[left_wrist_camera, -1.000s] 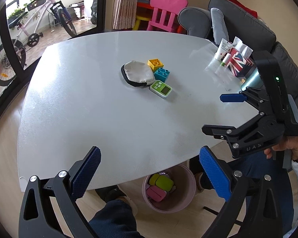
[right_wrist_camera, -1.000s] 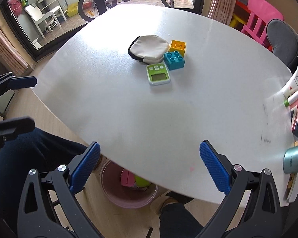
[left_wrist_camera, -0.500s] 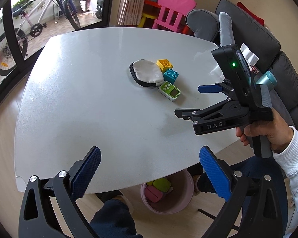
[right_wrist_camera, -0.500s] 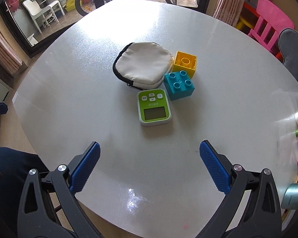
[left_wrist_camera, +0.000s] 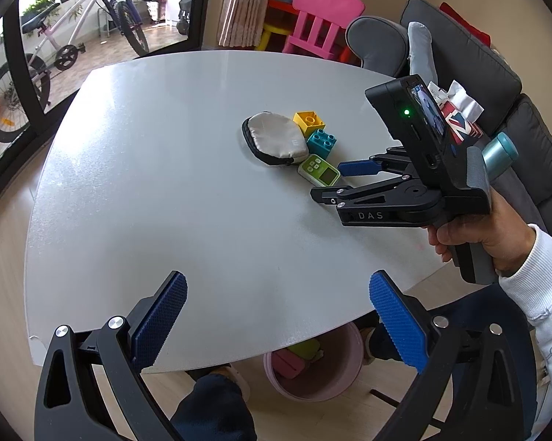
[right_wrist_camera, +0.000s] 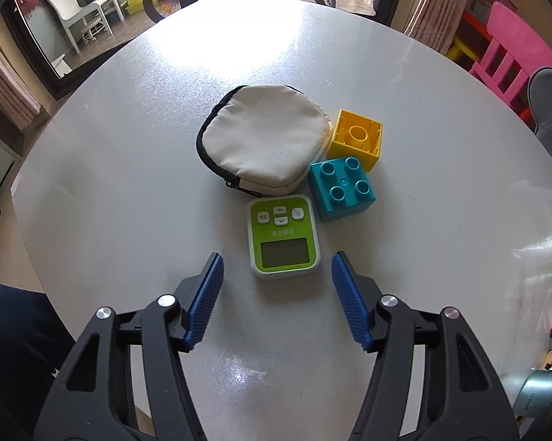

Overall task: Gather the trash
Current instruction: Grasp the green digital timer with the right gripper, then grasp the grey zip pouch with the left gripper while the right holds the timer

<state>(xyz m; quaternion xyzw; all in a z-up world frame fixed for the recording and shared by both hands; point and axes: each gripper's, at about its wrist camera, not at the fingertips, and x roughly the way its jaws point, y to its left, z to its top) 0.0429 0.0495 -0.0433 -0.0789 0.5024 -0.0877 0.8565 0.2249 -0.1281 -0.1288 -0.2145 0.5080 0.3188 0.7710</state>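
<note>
The green timer (right_wrist_camera: 281,237) lies flat on the white bench (right_wrist_camera: 129,191), and everything else is placed from it. Its face carries four pale buttons; one reads "OK" and another "C", two bear arrows, and a line of small print above the grey screen is too fine to read.

The right gripper (right_wrist_camera: 278,299) points down at the bench just short of the timer's near edge. Its jaws have just been closing and now stand partly open, a blue pad to either side of the timer's near corners, neither pad touching it. Nothing is held. In the left wrist view the same right gripper (left_wrist_camera: 340,180) shows the letters "DAS" in white on its black body, a green light on the device mounted above, and a hand (left_wrist_camera: 481,237) in a white sleeve around its handle.

Just beyond the timer lies a cream zip pouch (right_wrist_camera: 265,147) with a black edge, touching or nearly touching the timer's far edge. To the timer's far right stands a teal block (right_wrist_camera: 340,189), studs up, just beside it, and a yellow block (right_wrist_camera: 357,139) beyond that, hollow side up.

The left gripper (left_wrist_camera: 276,318) hangs over the bench edge well back from the timer, jaws wide apart and empty. Below that edge, on the floor, stands a pink bin (left_wrist_camera: 314,367) with green and pink things inside. Far right of the timer, a Union Jack box (left_wrist_camera: 459,126) sits at the bench edge.
</note>
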